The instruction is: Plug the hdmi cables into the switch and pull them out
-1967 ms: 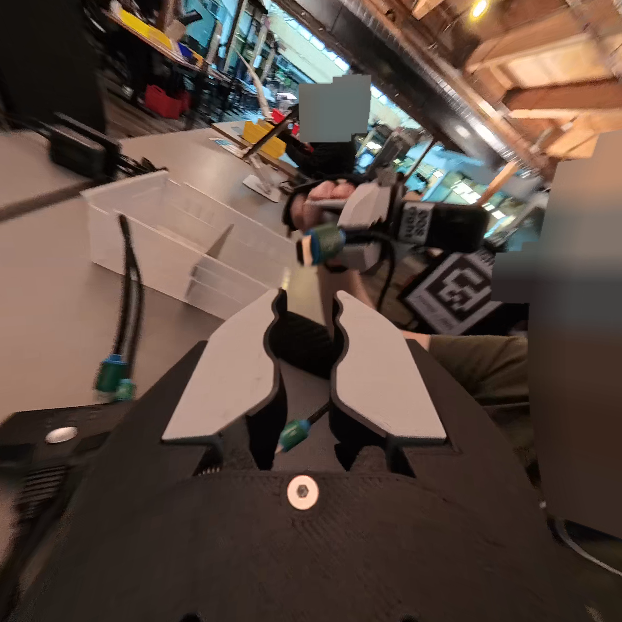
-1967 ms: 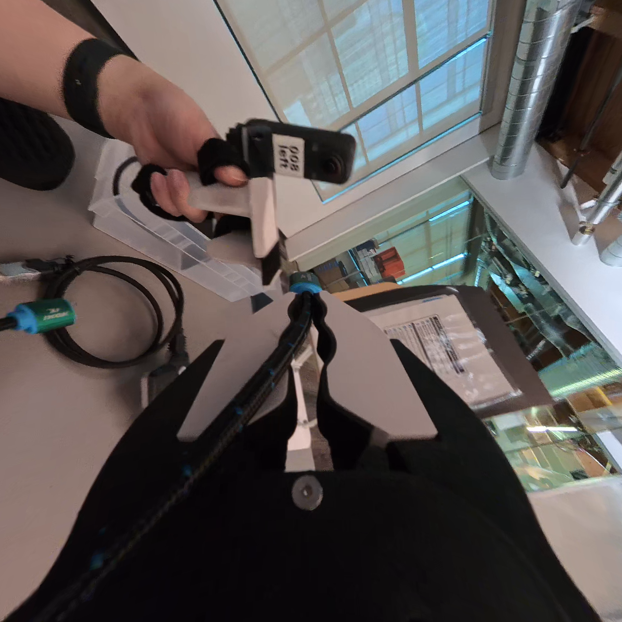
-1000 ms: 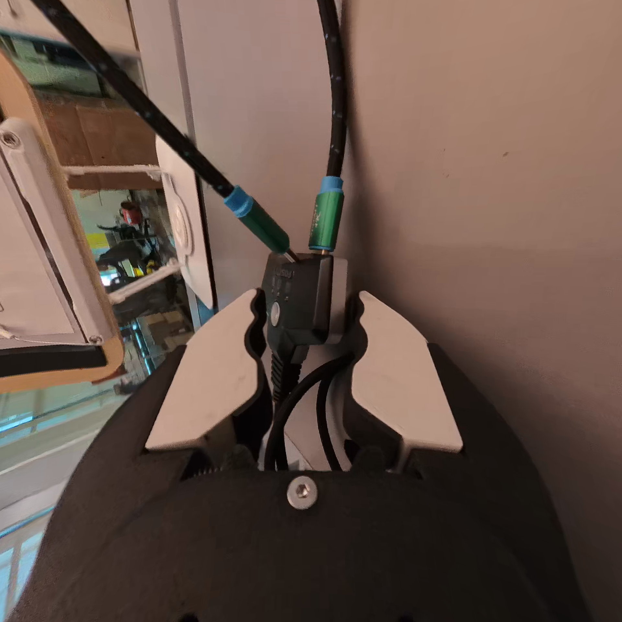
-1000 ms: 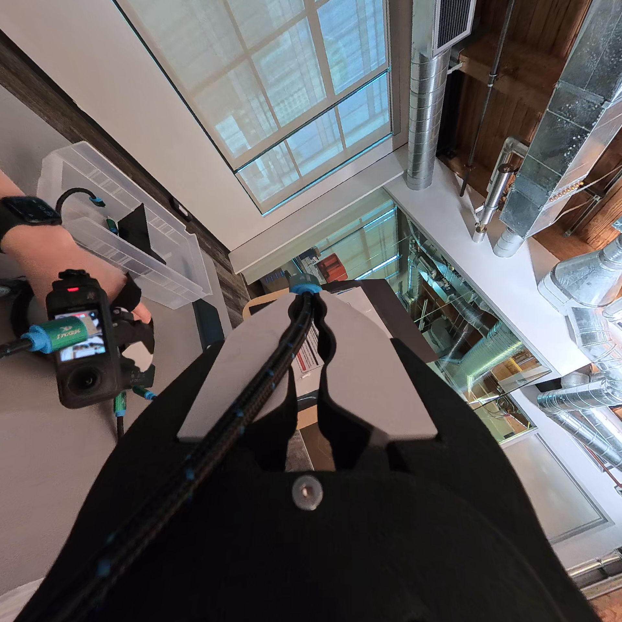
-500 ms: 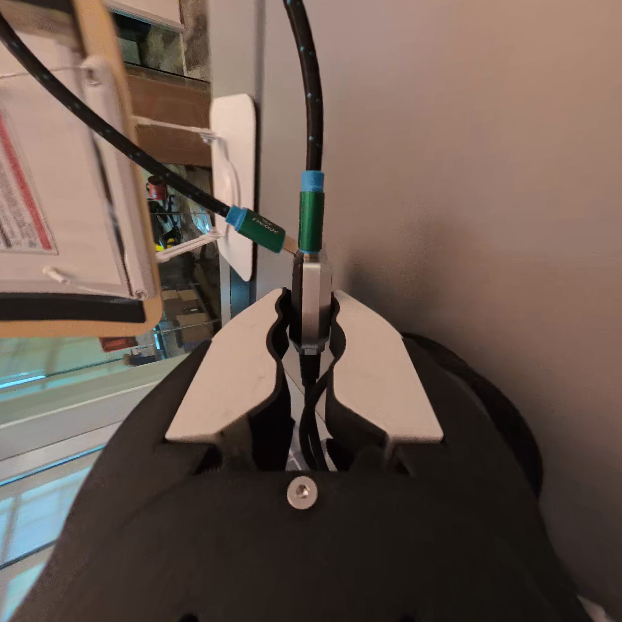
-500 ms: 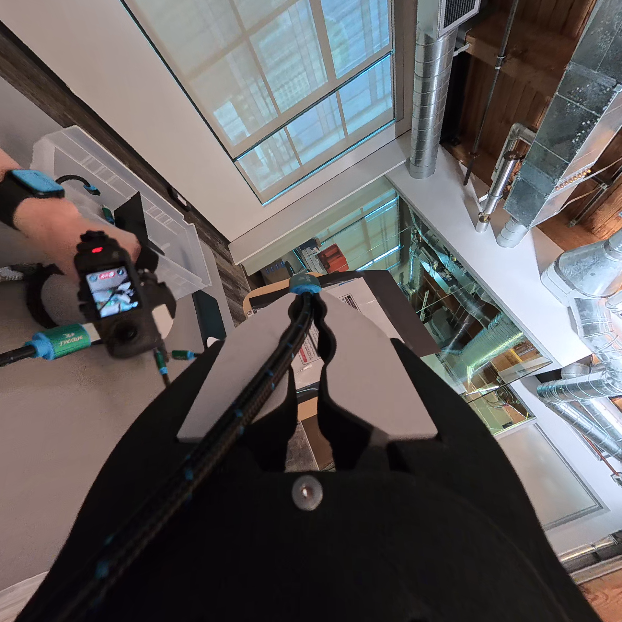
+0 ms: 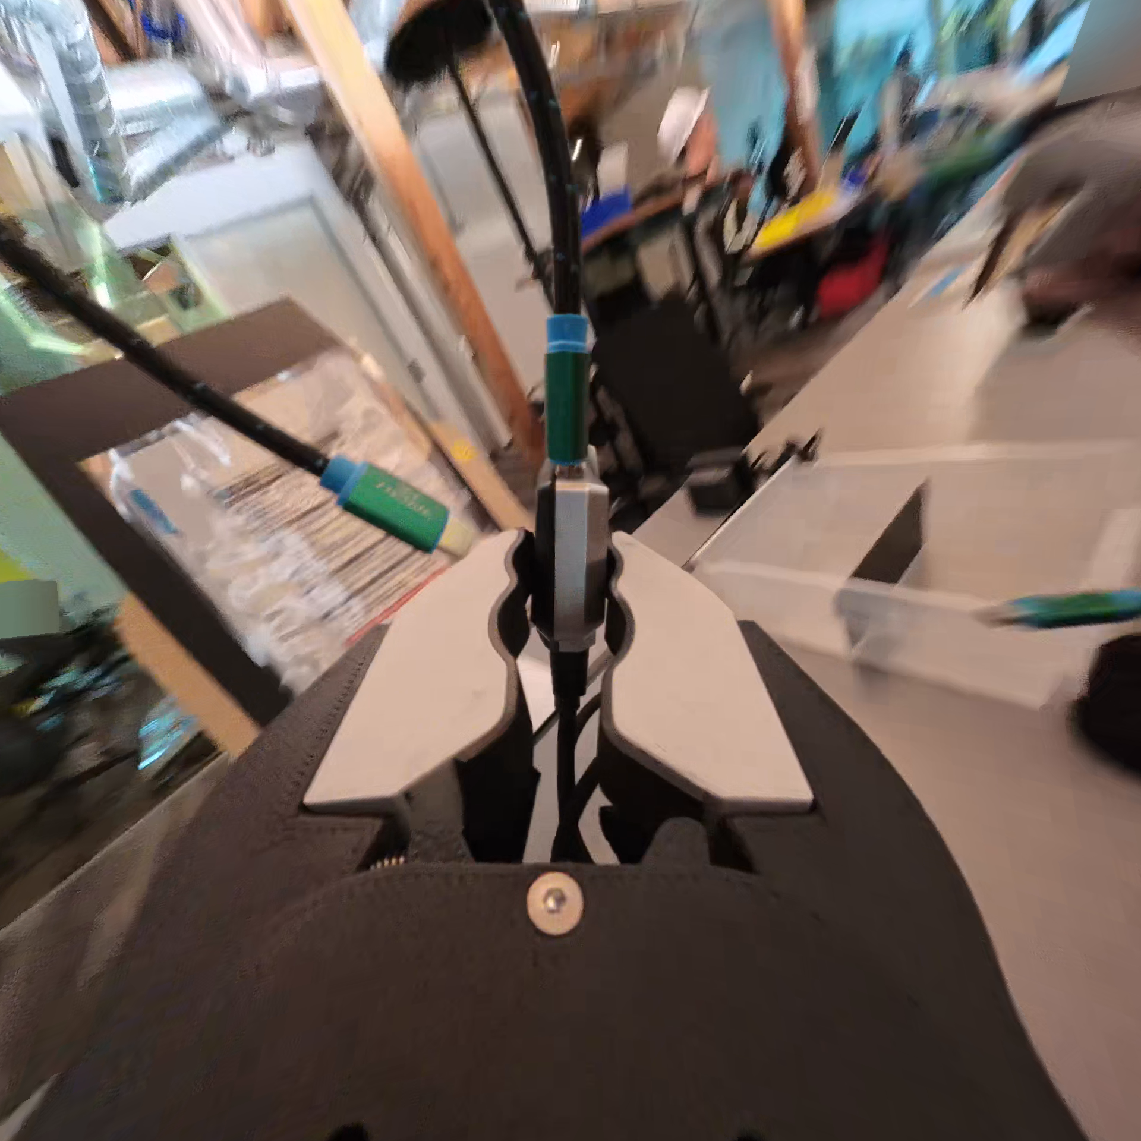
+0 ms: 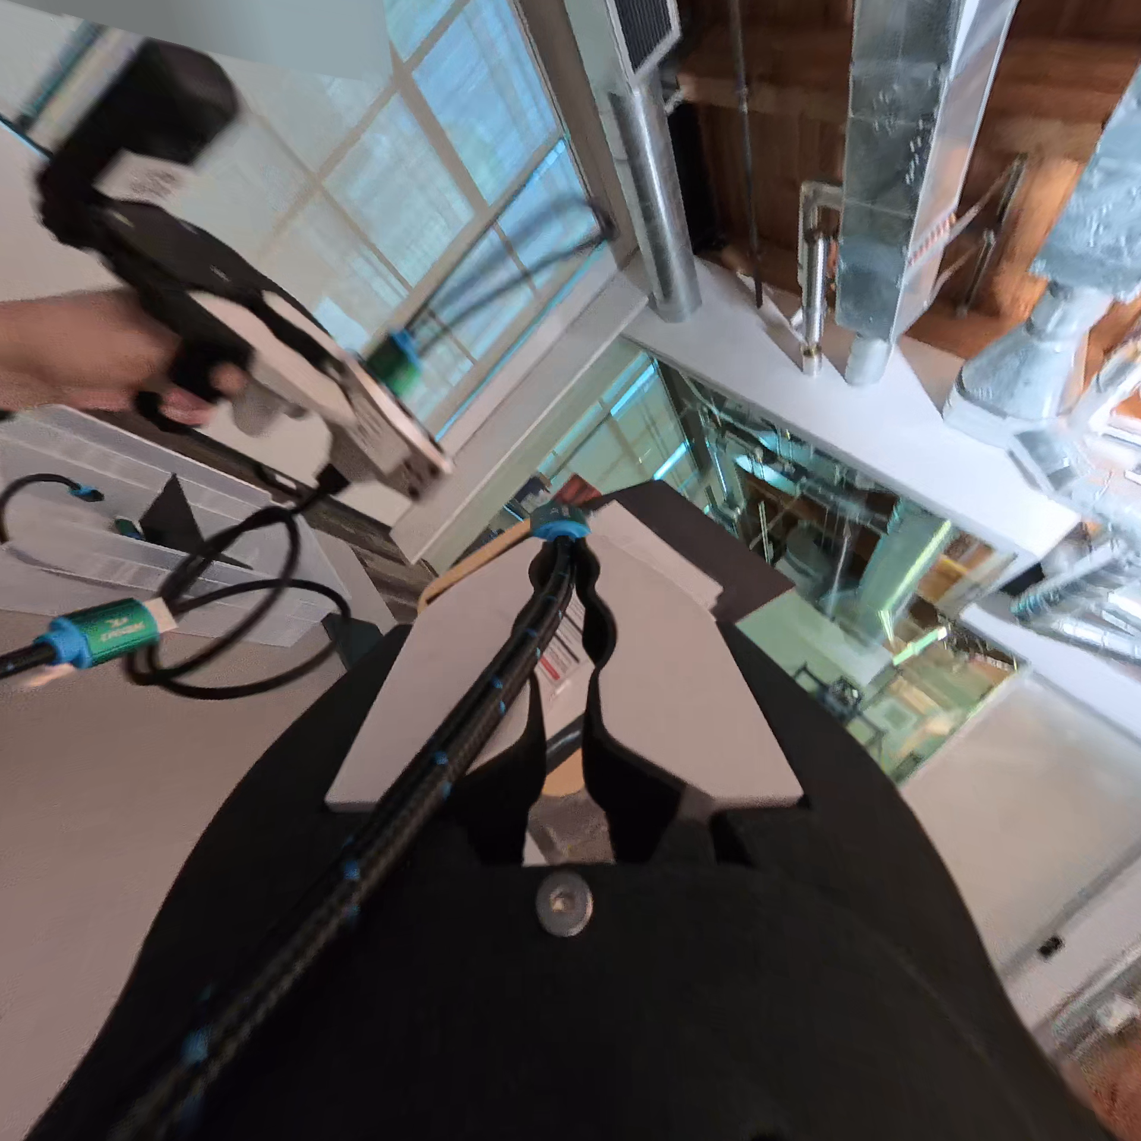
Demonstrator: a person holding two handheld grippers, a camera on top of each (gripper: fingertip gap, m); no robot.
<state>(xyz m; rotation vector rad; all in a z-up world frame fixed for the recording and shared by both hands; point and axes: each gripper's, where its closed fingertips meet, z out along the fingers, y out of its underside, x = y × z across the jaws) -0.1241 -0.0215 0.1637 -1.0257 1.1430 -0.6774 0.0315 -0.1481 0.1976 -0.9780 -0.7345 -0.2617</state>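
HDMI plug with green metal shell and blue collar [image 7: 395,507] hangs free at left, just beside the slim grey metal switch [image 7: 571,549]. Left gripper [image 7: 568,571] clamps the switch edge-on; a second green plug [image 7: 567,401] sits in its top. Right gripper [image 8: 560,559] pinches a black braided cable [image 8: 469,722].

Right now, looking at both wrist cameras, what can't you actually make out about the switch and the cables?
- Left wrist view: the switch shows edge-on, so its ports are hidden; the plugged connector covers its socket.
- Left wrist view: the free connector nears the switch; contact cannot be told.
- Right wrist view: the right gripper fingers hide most of the held connector.
- Motion blur smears the background in the left wrist view.
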